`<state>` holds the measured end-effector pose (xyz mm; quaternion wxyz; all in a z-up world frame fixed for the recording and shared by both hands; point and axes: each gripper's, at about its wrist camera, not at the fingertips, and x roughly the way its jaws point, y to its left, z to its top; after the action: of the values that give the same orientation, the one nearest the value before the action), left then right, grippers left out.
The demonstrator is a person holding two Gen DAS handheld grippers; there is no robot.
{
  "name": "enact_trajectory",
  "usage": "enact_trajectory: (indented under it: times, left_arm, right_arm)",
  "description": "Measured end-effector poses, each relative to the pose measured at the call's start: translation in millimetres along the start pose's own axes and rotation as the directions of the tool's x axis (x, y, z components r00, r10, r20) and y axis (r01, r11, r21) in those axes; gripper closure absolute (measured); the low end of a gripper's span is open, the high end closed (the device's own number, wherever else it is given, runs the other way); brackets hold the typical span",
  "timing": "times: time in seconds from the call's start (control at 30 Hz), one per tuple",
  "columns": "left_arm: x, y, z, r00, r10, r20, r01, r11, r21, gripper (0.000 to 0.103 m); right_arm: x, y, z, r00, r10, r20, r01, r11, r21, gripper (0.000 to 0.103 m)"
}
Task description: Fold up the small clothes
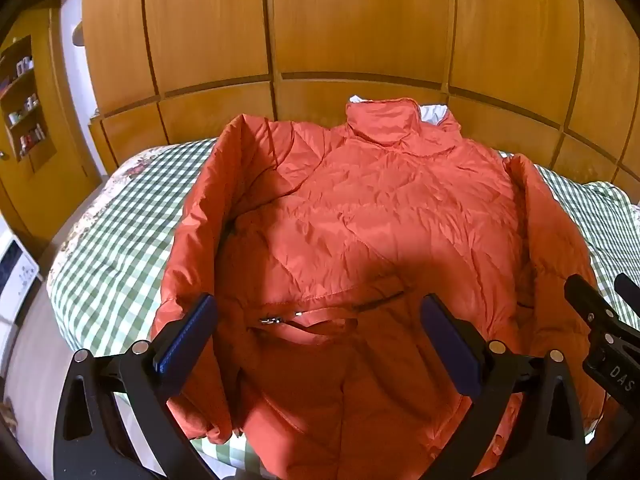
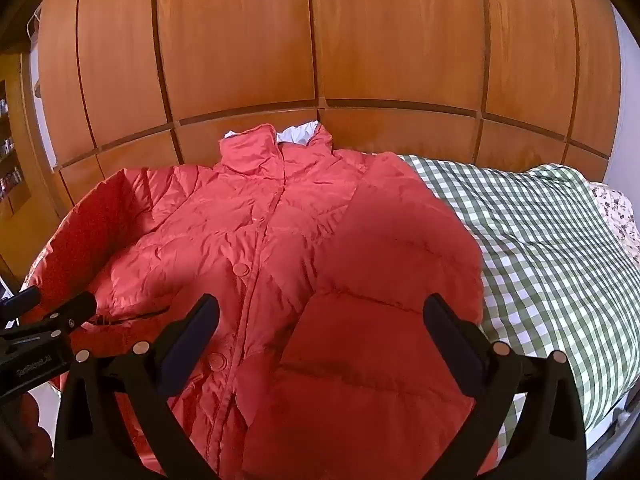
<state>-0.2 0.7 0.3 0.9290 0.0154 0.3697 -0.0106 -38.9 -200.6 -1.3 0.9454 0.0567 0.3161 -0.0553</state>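
A: Left wrist view first — where is the jacket point(image 1: 360, 216)?

B: It lies front up on the bed point(image 1: 120, 216), collar point(image 1: 382, 122) toward the wooden wardrobe point(image 1: 360, 20), hem toward the camera. Both sleeves run down along the body; the one on the left of the jacket stands up as a ridge point(image 1: 192, 232). A pocket zipper point(image 1: 276, 320) shows low on the jacket, between the fingers.

A: And the left tongs point(image 1: 320, 340)?

B: Spread wide, nothing between the pads, hovering over the jacket's lower half. The right tongs poke in at the jacket's right edge, but from here I cannot tell how they stand.

A: Now the right wrist view.

B: Same jacket point(image 2: 260, 240), collar toward the wardrobe point(image 2: 320, 40), the buttoned front strip point(image 2: 244, 276) running down its middle. The sleeve on the right of the jacket point(image 2: 400, 240) appears to be laid inward across the front, though the shadow there makes it hard to be sure. The right tongs point(image 2: 320, 340) are spread apart and empty above the hem area. The left tongs point(image 2: 56, 316) sit at the jacket's left edge.

A: So how far along?

B: Early, I judge — the jacket is spread and closed, one sleeve perhaps brought in. The other sleeve and the fold of the body toward the collar are not yet done.
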Motion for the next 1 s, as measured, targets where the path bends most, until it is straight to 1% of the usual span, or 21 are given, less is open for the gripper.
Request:
enact_trajectory:
  times: [0.37, 0.57, 1.0]
  left_arm:
    - [3.9, 3.3, 0.3, 1.0, 0.003, -0.012, -0.003, 1.0, 0.006, 0.003]
    - [5.1, 5.5, -5.1, 1.0, 0.006, -0.013, -0.006, 1.0, 0.006, 0.003]
    - [3.6, 0.8, -5.8, 1.0, 0.016, -0.021, -0.016, 1.0, 0.007, 0.003]
  right_arm:
    - [2.6, -3.2, 0.2, 1.0, 0.002, -0.009, -0.002, 1.0, 0.006, 0.002]
    - [6.6, -1.2, -2.1, 1.0, 0.014, -0.021, -0.014, 1.0, 0.007, 0.002]
    - [6.8, -1.4, -1.8, 0.999, 0.016, -0.028, -0.016, 1.0, 0.008, 0.002]
